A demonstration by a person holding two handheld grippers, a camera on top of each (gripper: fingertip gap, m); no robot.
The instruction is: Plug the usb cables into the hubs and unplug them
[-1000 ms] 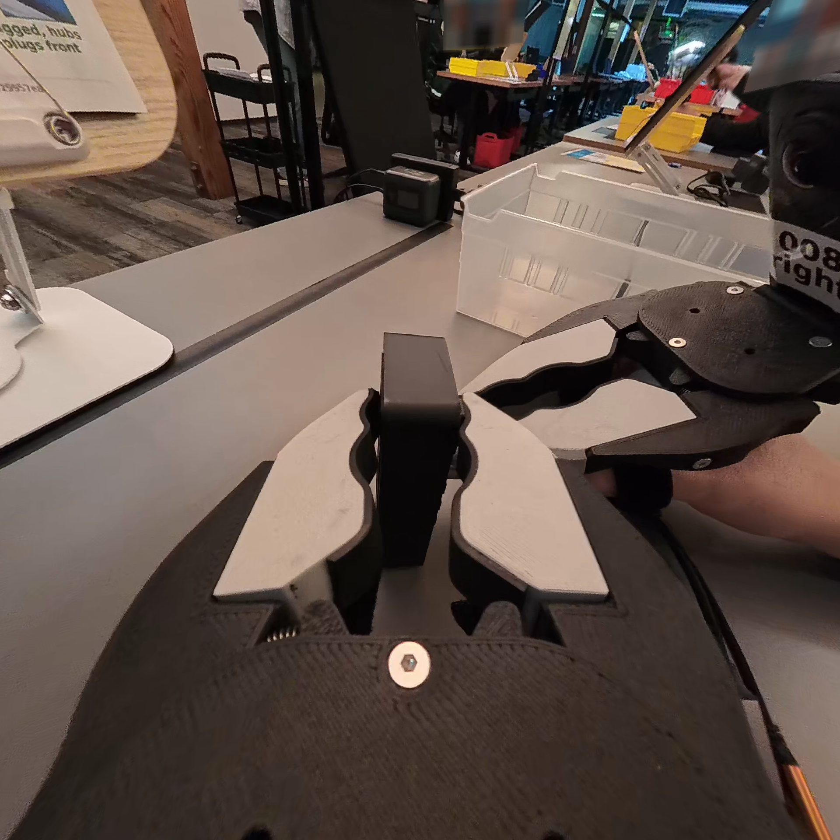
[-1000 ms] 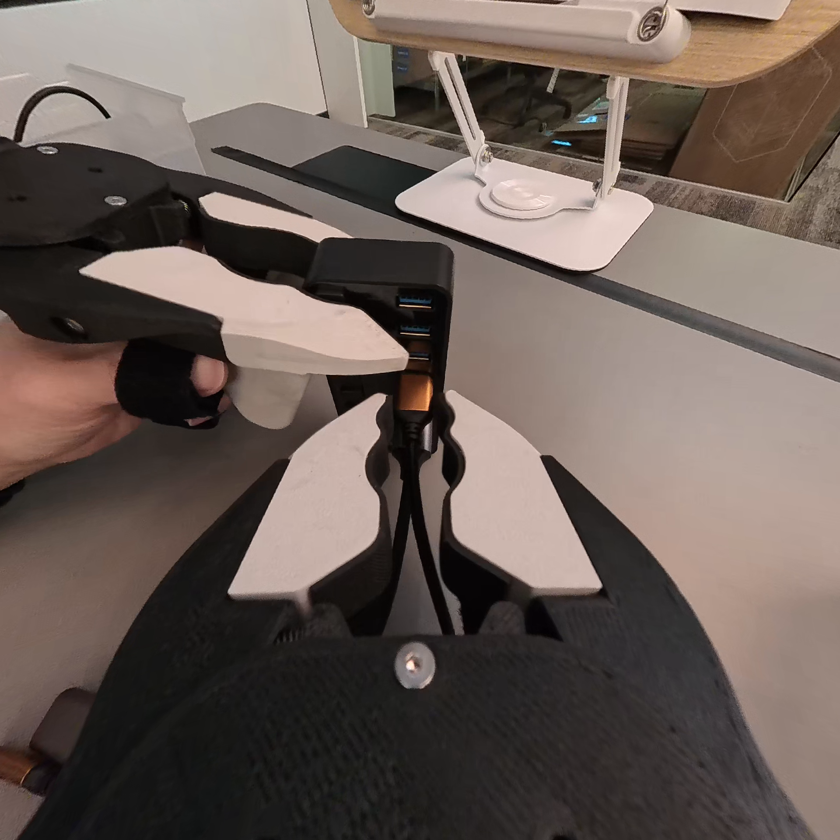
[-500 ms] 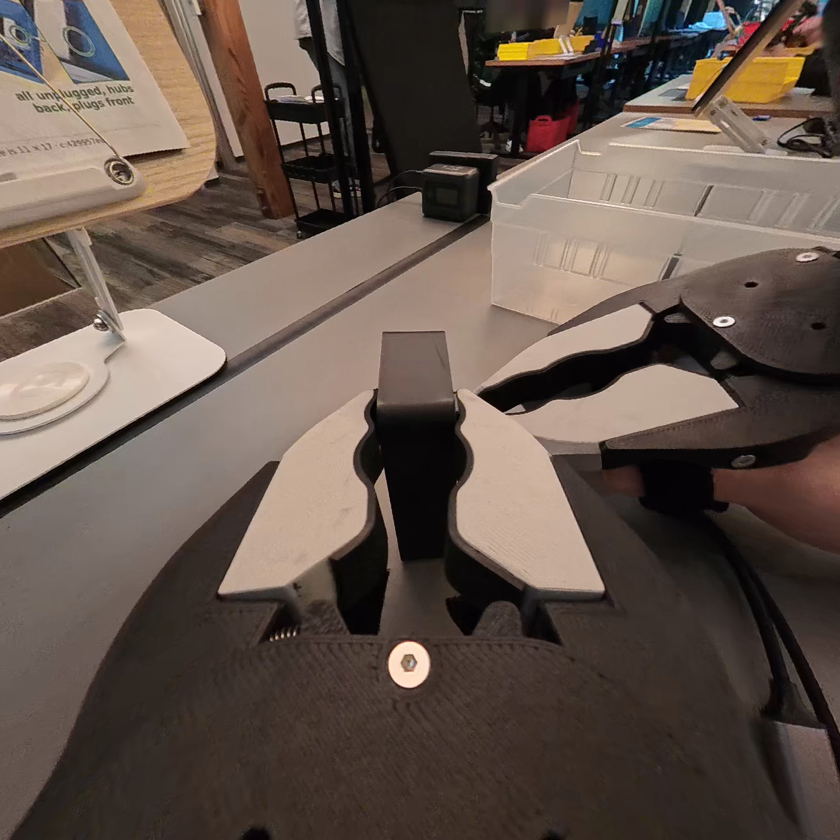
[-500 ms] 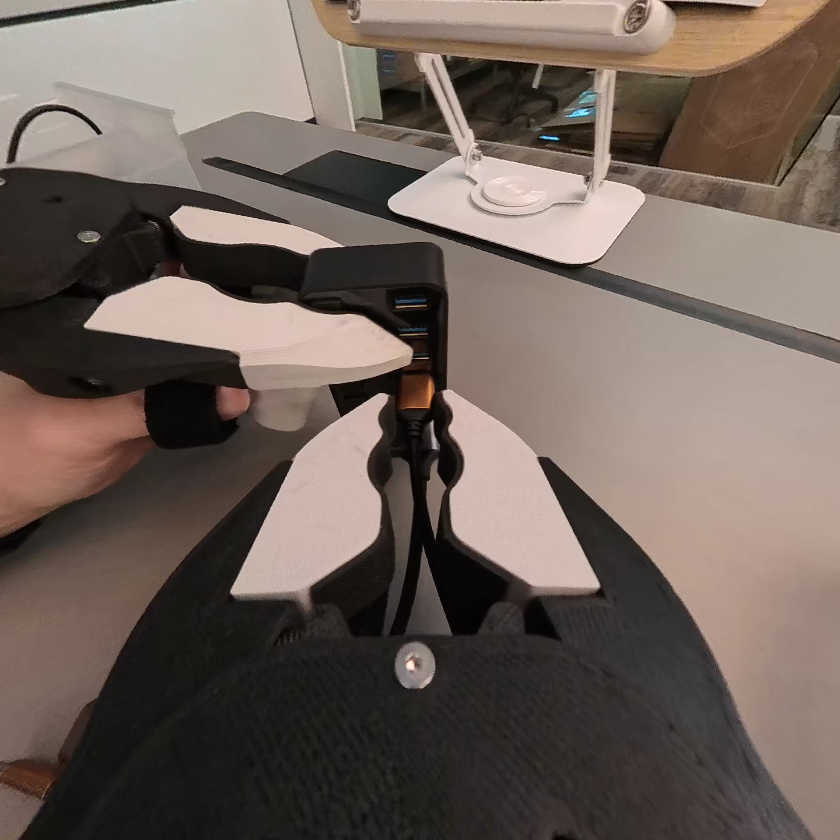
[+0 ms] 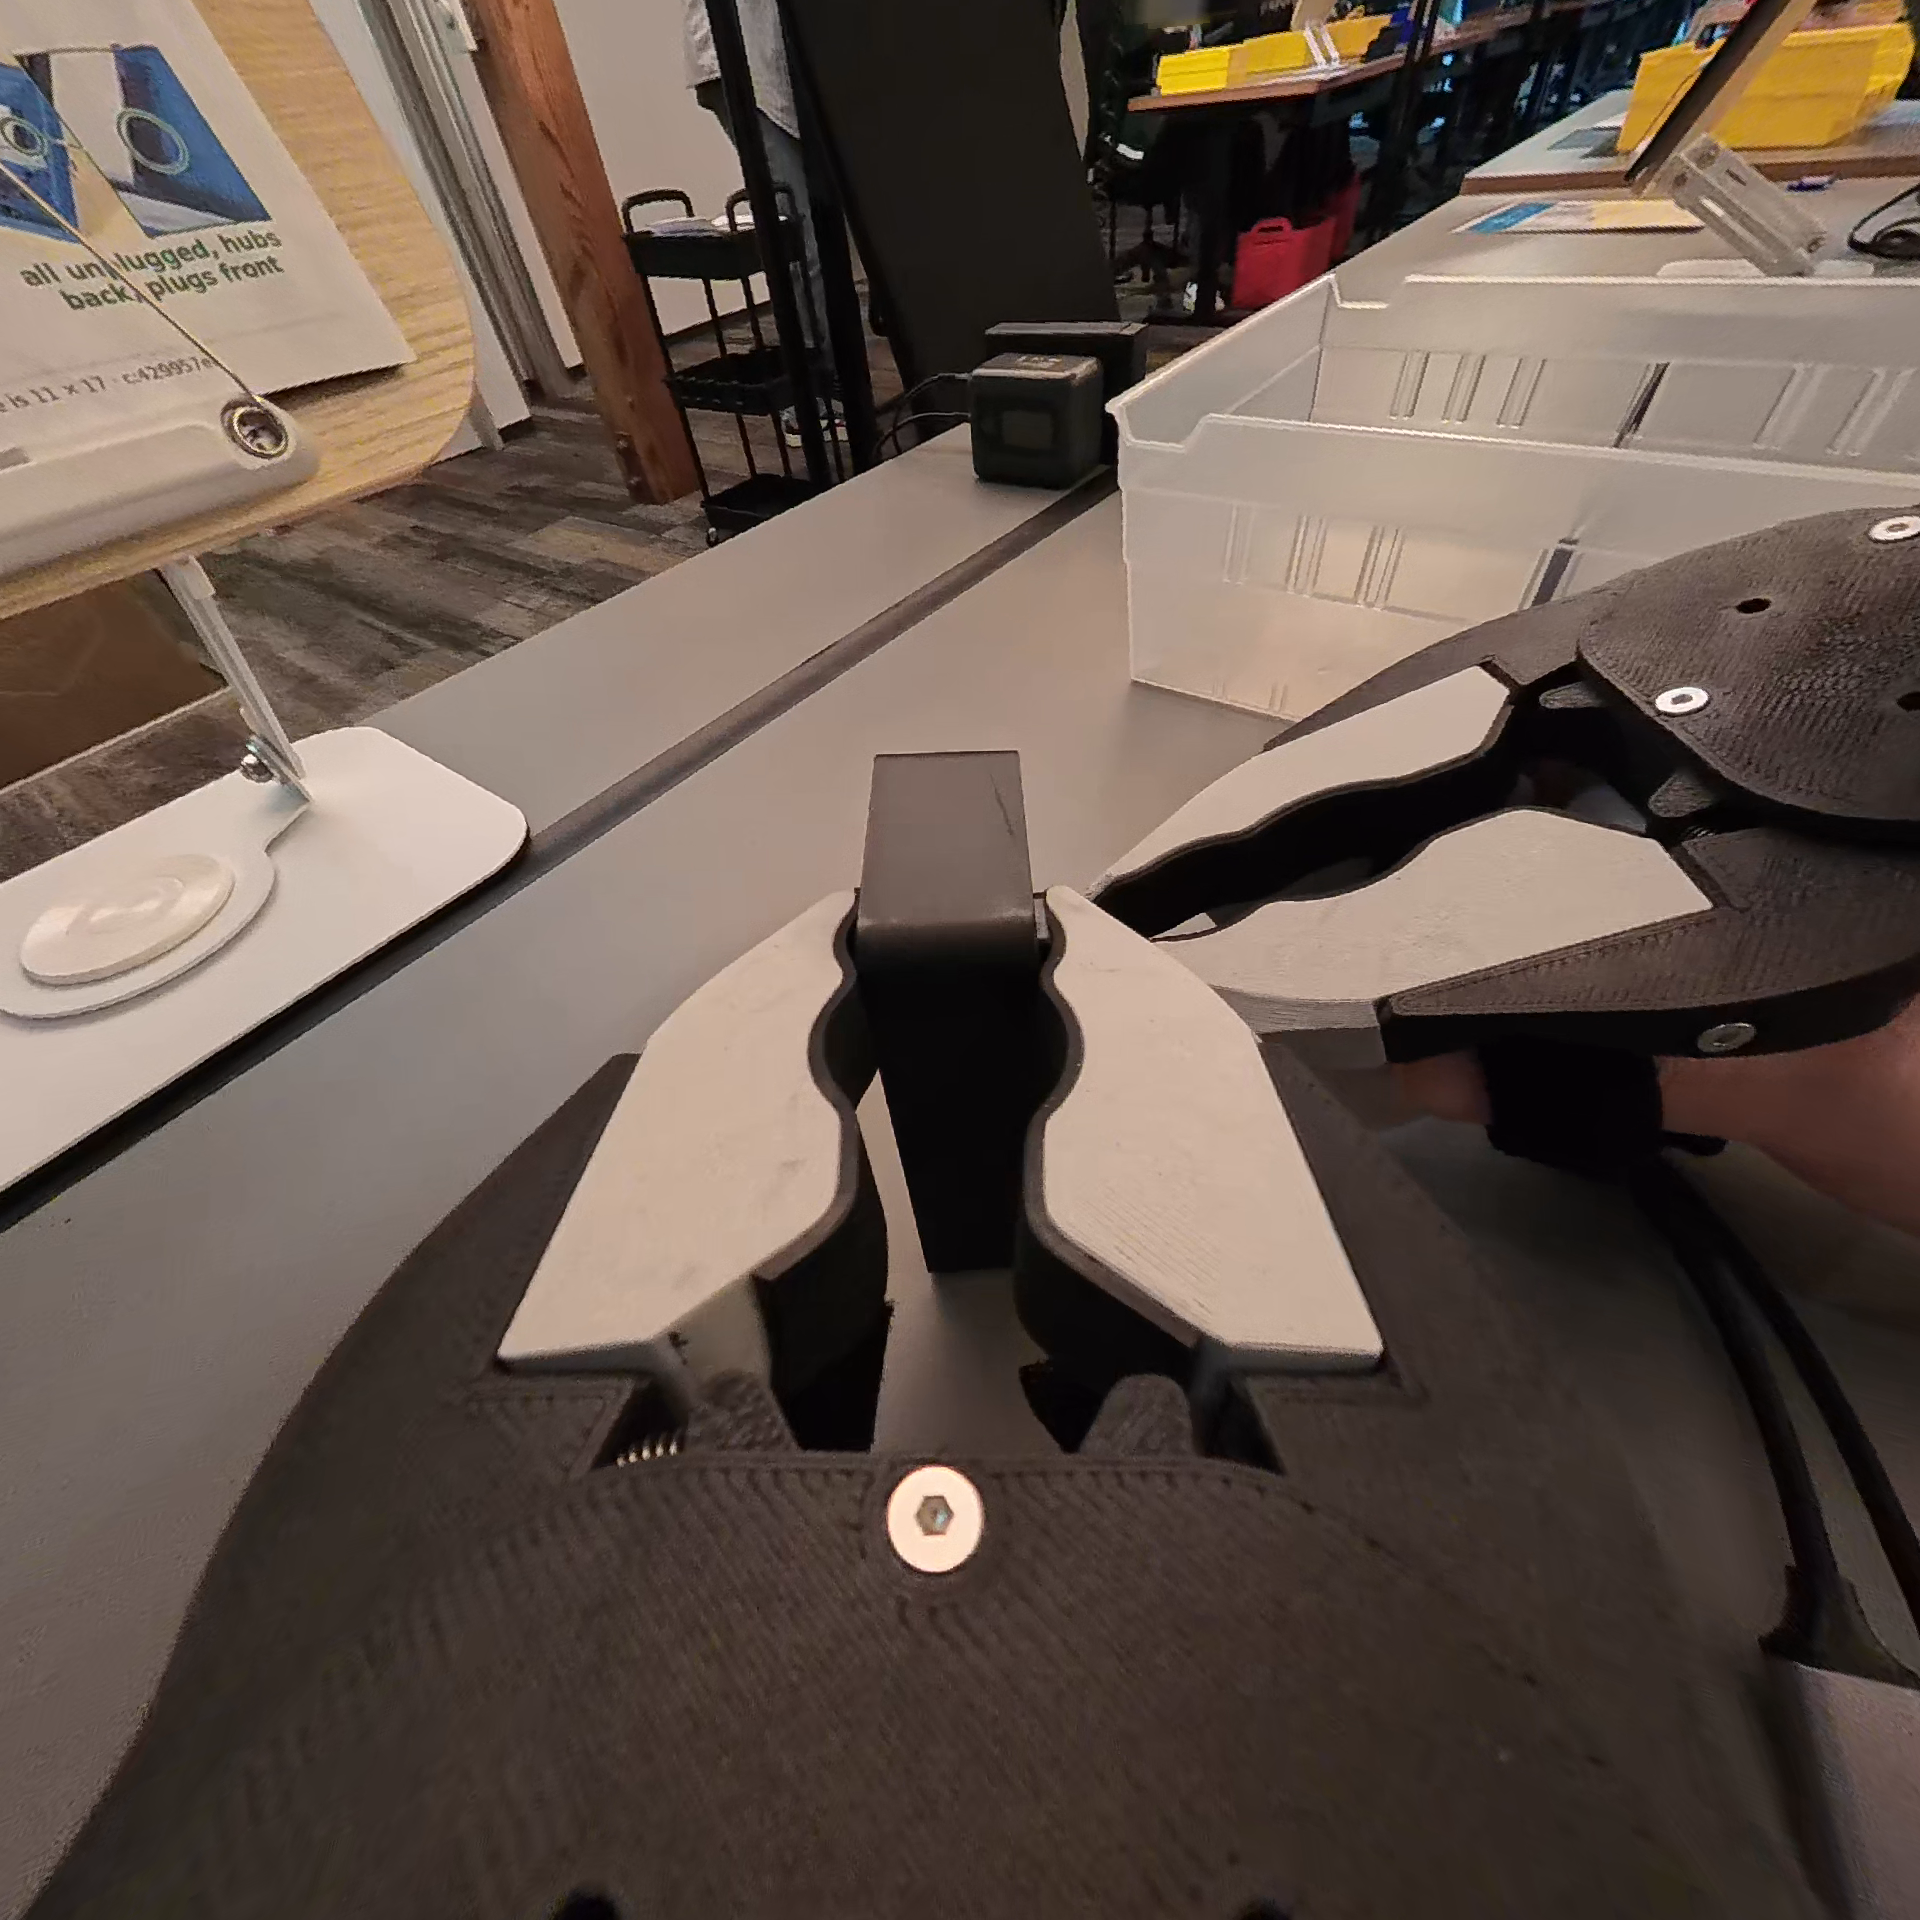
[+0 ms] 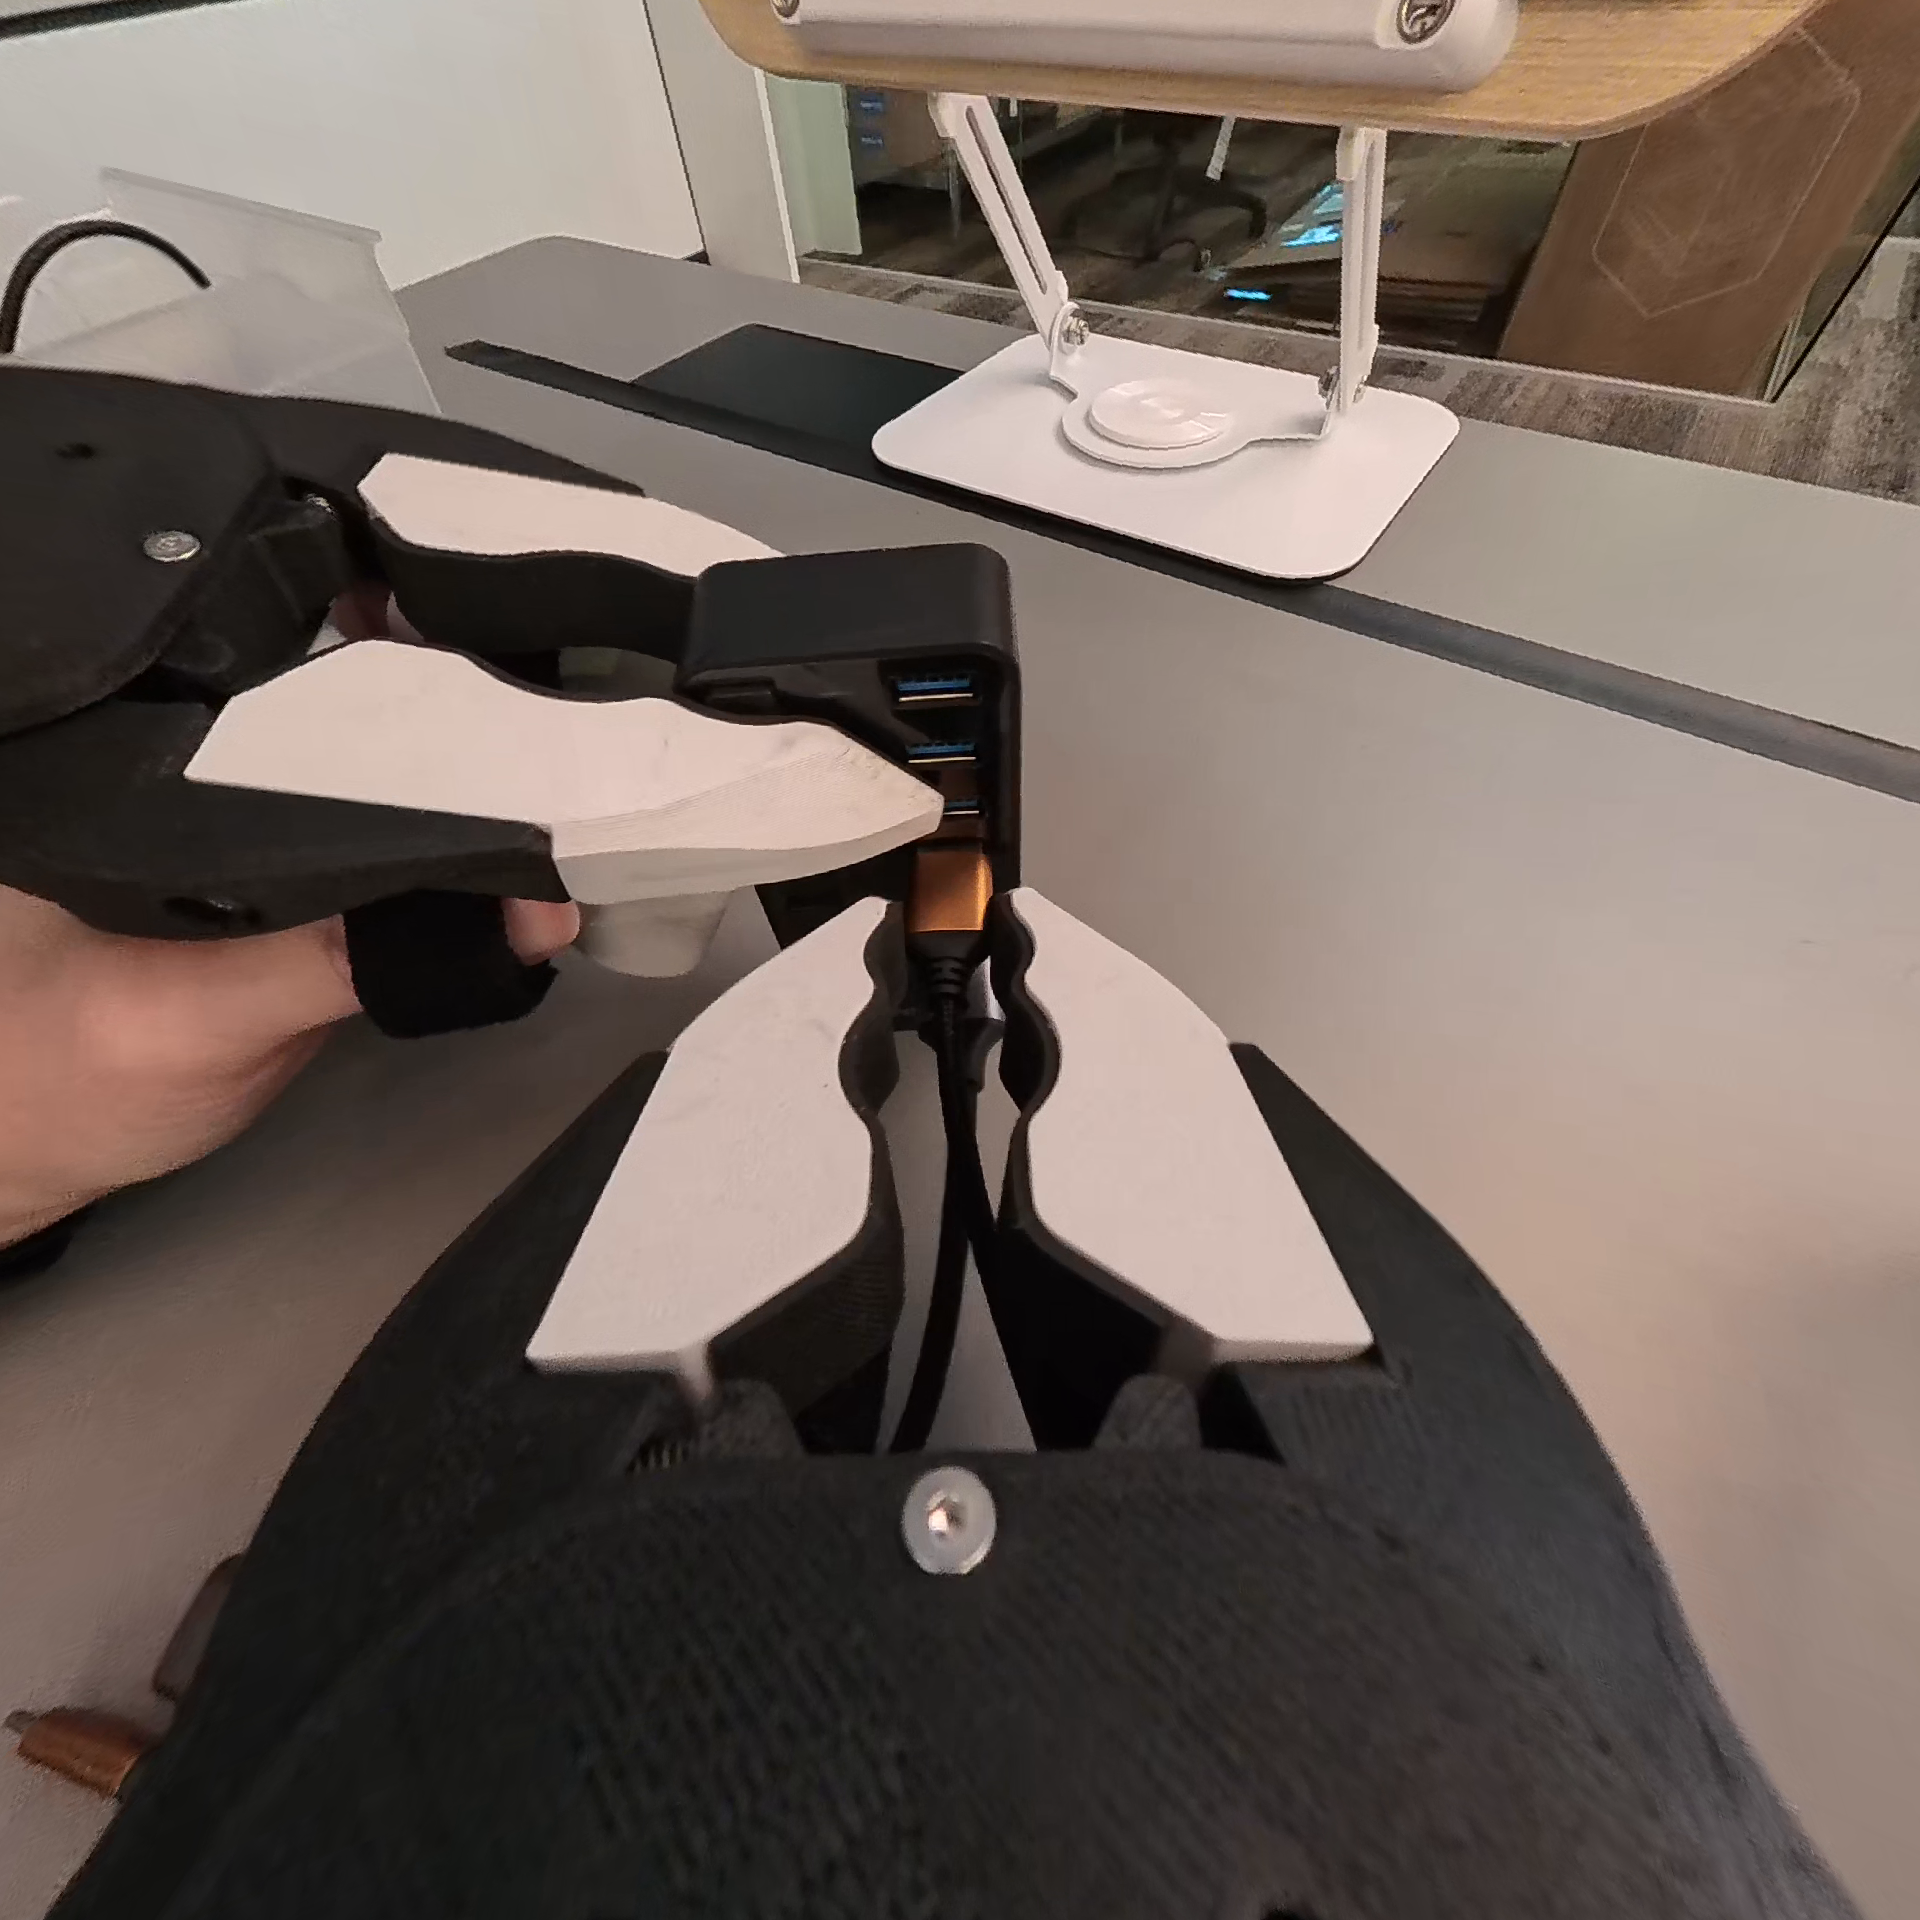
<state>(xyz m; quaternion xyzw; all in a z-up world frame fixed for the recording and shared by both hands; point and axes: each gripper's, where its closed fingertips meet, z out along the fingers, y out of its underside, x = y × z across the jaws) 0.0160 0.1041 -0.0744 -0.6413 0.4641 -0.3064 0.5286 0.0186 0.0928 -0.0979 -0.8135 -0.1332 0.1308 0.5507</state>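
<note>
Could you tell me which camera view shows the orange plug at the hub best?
The right wrist view: the orange plug sits between the right gripper fingertips at the hub ports. The left wrist view shows only the hub's plain back; the plug is hidden.

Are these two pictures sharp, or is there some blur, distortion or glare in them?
Left wrist view: black hub and left gripper sharp; wide-angle lens bends the table seam; distant yellow bins soft. Right wrist view: orange plug and right gripper fairly sharp, lower corners blurred; the white stand base is bright, without strong glare.
</note>
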